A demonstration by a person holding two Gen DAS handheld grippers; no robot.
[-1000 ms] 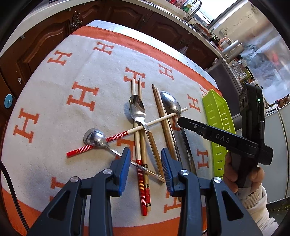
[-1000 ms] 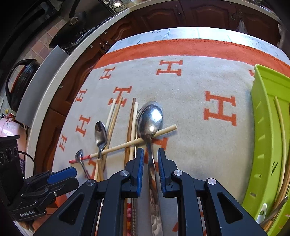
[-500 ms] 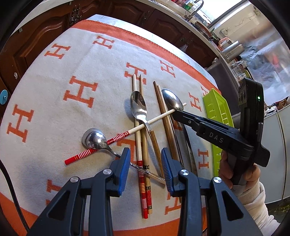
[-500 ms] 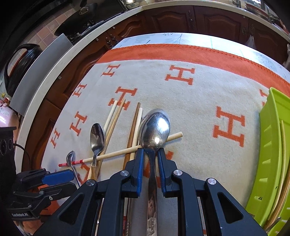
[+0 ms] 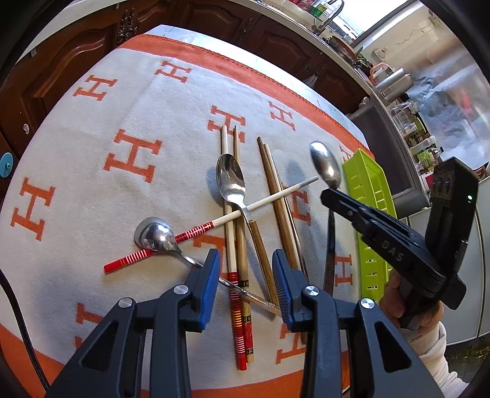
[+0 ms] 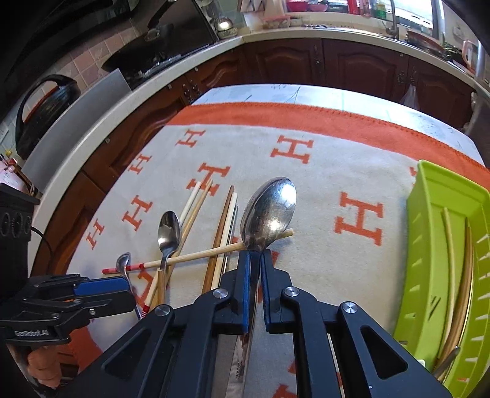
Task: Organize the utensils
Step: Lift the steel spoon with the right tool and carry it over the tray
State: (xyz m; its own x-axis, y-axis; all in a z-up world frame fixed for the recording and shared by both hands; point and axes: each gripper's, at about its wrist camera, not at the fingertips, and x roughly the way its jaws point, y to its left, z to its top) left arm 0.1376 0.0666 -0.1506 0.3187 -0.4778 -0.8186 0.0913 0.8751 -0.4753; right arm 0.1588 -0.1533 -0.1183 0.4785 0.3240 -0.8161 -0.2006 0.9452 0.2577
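Lifted since earlier, the spoon (image 6: pixel 269 214) sat clamped in the right gripper (image 6: pixel 254 260), whose jaws had just closed; its slick neck could slip. The left gripper (image 5: pixel 246 275) hung part-open, empty.

You had dark wooden cabinets (image 6: pixel 352 67) under a pale counter (image 6: pixel 306 30) curving behind the tabletop, a black cooktop (image 6: pixel 159 58) against brown wall tiles (image 6: pixel 92 61), and daylight pouring through the window (image 5: pixel 382 18).

Grey blanket (image 5: pixel 92 196) w/ orange H's; lime tray (image 6: pixel 428 214).
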